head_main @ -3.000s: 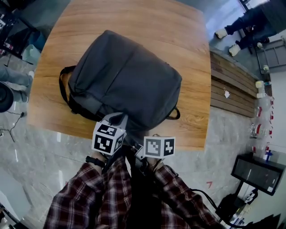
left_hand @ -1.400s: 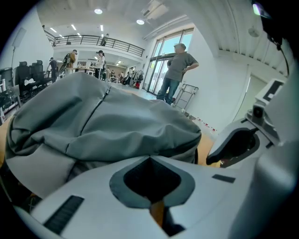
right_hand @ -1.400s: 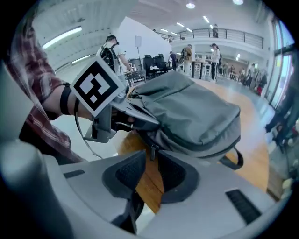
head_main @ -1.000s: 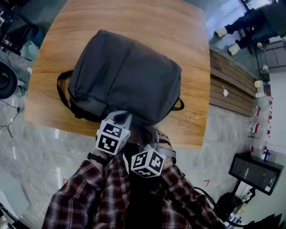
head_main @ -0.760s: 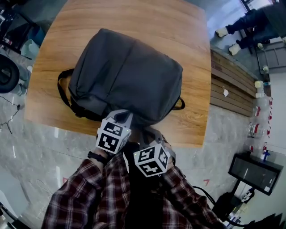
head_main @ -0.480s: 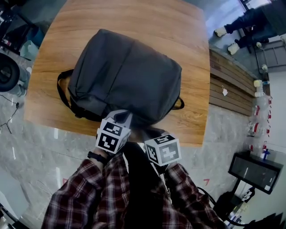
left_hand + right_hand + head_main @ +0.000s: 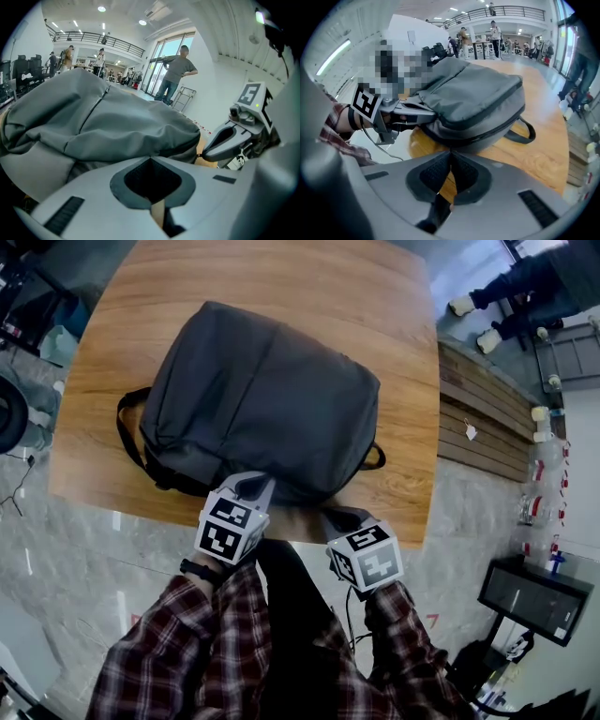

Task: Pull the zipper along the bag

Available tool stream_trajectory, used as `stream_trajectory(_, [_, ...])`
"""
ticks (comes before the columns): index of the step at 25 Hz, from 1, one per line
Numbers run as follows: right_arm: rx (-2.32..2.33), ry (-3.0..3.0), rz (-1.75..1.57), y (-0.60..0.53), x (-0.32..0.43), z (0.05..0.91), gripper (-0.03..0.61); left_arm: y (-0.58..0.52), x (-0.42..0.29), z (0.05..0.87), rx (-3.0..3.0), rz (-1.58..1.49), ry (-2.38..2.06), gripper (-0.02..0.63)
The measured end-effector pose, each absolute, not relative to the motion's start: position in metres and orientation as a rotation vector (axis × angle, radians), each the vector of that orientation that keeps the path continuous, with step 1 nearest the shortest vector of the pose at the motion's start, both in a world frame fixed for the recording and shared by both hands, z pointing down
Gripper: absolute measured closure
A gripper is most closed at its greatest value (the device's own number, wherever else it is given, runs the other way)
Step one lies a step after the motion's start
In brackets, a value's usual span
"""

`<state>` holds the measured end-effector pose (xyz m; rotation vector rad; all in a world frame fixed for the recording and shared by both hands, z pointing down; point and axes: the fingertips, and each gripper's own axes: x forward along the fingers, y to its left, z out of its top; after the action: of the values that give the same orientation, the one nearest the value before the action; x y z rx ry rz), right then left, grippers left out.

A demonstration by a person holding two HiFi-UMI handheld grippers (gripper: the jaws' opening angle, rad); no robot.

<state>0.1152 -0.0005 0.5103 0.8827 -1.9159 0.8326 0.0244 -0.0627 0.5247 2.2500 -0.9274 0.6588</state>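
Note:
A grey backpack [image 7: 262,399] lies flat on the wooden table [image 7: 281,277]. A dark zipper line [image 7: 487,129] runs along its side, and I see no pull tab. My left gripper [image 7: 255,482] is shut, with its tips against the bag's near edge. No fabric shows between its jaws in the left gripper view [image 7: 151,159], where the backpack [image 7: 117,117] fills the space ahead. My right gripper [image 7: 336,514] is shut and holds nothing. It hovers over the table's near edge, just short of the bag. In its own view [image 7: 451,151] bare wood shows under the tips.
A black carry loop [image 7: 375,457] sticks out at the bag's right corner and a shoulder strap [image 7: 127,423] at its left. A slatted wooden bench [image 7: 478,427] stands right of the table. A person's legs [image 7: 506,296] are at the far right.
My right gripper has swung from under the bag's middle out to the right, and its marker cube has turned. The left gripper stays at the bag's near edge. The bag has shifted slightly.

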Motion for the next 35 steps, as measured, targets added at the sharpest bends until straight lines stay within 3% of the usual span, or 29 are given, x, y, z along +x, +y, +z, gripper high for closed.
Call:
stream_trajectory(6, [0.986,-1.853,0.657,-0.038,0.183,0.506,0.563,-0.063,0.024,0.524,2.253,0.659,-0.920,0.607])
stream_trajectory(10, [0.972,-1.836,0.605,-0.049,0.191,0.511,0.563,-0.062,0.023,0.525,2.253,0.671,-0.914,0.606])
stream_trajectory(16, [0.921,-1.917,0.752,-0.010,0.149,0.515,0.563,-0.077,-0.003,0.533,2.245,0.798,-0.890,0.606])
stream_trajectory(21, [0.869,-1.991,0.848,0.011,0.075,0.523,0.563,-0.113,-0.044,0.499,2.052,0.731,-1.163,0.606])
stream_trajectory(26, [0.818,-2.051,0.882,0.021,0.005,0.516,0.563,-0.112,0.001,0.425,2.232,0.575,-1.166,0.606])
stream_trajectory(35, [0.781,-2.047,0.763,0.012,-0.001,0.528,0.563,-0.095,0.019,0.510,2.219,0.713,-0.990,0.606])
